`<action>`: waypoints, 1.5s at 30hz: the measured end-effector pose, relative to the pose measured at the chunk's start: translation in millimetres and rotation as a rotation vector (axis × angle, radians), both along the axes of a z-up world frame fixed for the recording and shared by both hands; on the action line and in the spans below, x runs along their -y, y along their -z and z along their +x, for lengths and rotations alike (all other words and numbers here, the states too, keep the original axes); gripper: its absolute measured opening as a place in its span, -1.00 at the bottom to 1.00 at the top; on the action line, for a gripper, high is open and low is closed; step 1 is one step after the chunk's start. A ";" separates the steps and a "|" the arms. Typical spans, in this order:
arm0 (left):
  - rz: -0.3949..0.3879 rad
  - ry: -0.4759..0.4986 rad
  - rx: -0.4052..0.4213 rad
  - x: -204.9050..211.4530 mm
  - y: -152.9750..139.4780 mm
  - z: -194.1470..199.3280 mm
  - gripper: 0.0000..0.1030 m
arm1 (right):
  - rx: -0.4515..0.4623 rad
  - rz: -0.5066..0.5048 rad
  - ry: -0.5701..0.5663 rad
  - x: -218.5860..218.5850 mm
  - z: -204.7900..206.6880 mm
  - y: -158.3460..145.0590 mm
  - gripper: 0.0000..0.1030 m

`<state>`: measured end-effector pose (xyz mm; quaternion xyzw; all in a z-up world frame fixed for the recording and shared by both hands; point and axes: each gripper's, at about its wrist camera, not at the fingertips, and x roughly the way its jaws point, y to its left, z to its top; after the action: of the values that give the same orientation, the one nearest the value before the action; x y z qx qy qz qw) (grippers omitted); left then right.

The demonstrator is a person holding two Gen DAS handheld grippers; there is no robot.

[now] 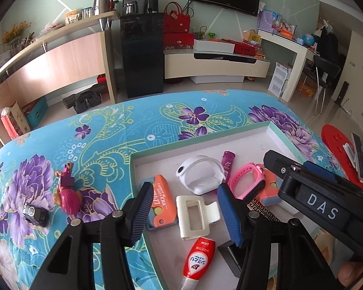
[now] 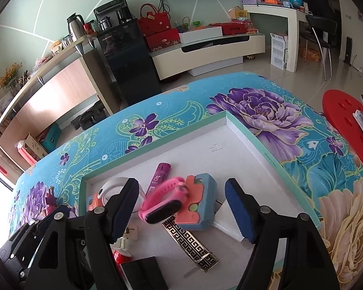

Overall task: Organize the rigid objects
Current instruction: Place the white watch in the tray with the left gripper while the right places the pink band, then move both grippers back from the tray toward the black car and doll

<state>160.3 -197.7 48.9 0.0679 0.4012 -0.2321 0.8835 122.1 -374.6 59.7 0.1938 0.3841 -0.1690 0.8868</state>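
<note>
Both claws hang over the shallow white tray with a mint-green rim [image 1: 200,134] on the blue floral cloth [image 1: 96,133]. Left gripper [image 1: 186,215] stands part open, its blue pads clear of the cream plastic clip [image 1: 193,216] lying between them, whose long axis runs toward the camera. Its left finger hides part of the orange carrot-shaped case [image 1: 163,203], and the red and white tube [image 1: 199,258], nozzle pointing at the camera, is cut off below. Only this view shows the pink toy figure [image 1: 69,193] and small black toy car [image 1: 35,213] out on the cloth. Right gripper [image 2: 190,211] is wide open and grips nothing; the pink wristband [image 2: 164,204] lies tilted between its fingers, leaning on an orange and blue block [image 2: 198,201]. Only this view shows the whole black and gold patterned strip [image 2: 191,245], running diagonally. A purple lighter [image 2: 159,176] points away.
</note>
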 end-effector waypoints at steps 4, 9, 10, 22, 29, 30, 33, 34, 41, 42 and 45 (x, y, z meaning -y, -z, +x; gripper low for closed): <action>-0.008 -0.055 0.002 -16.1 -3.4 7.4 0.24 | 0.002 0.001 0.000 0.0 0.2 -0.5 0.45; 0.011 -0.162 -0.014 -44.6 1.5 22.2 0.31 | -0.024 0.002 -0.019 -4.0 4.7 4.3 0.45; 0.015 -0.185 -0.019 -50.7 2.9 25.2 0.32 | -0.030 0.001 -0.025 -5.5 6.0 5.5 0.45; 0.071 -0.416 -0.065 -115.0 19.3 47.1 0.76 | -0.063 -0.029 -0.118 -37.6 21.8 11.2 0.64; 0.094 -0.525 -0.087 -145.3 25.3 53.2 0.92 | -0.057 -0.040 -0.190 -63.6 30.7 10.8 0.86; 0.099 -0.539 -0.088 -149.5 25.9 53.6 0.94 | -0.056 -0.043 -0.200 -67.4 31.7 10.5 0.86; 0.122 -0.581 -0.082 -161.6 26.2 54.1 1.00 | -0.045 -0.050 -0.227 -78.6 34.7 9.0 0.86; 0.129 -0.597 -0.077 -166.4 26.1 54.0 1.00 | -0.040 -0.051 -0.238 -82.3 35.5 8.3 0.86; 0.156 -0.720 -0.077 -205.6 28.8 53.9 1.00 | -0.005 -0.054 -0.328 -115.0 41.2 4.2 0.86; 0.158 -0.736 -0.079 -210.6 29.1 53.3 1.00 | 0.000 -0.051 -0.342 -120.2 42.3 4.3 0.86; 0.160 -0.774 -0.082 -225.1 29.9 51.4 1.00 | 0.007 -0.046 -0.391 -138.0 45.8 5.8 0.86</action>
<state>211.6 27.4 19.0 -0.0290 0.4489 0.1474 0.8809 167.9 -236.6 53.9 0.0958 0.4074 -0.0015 0.9082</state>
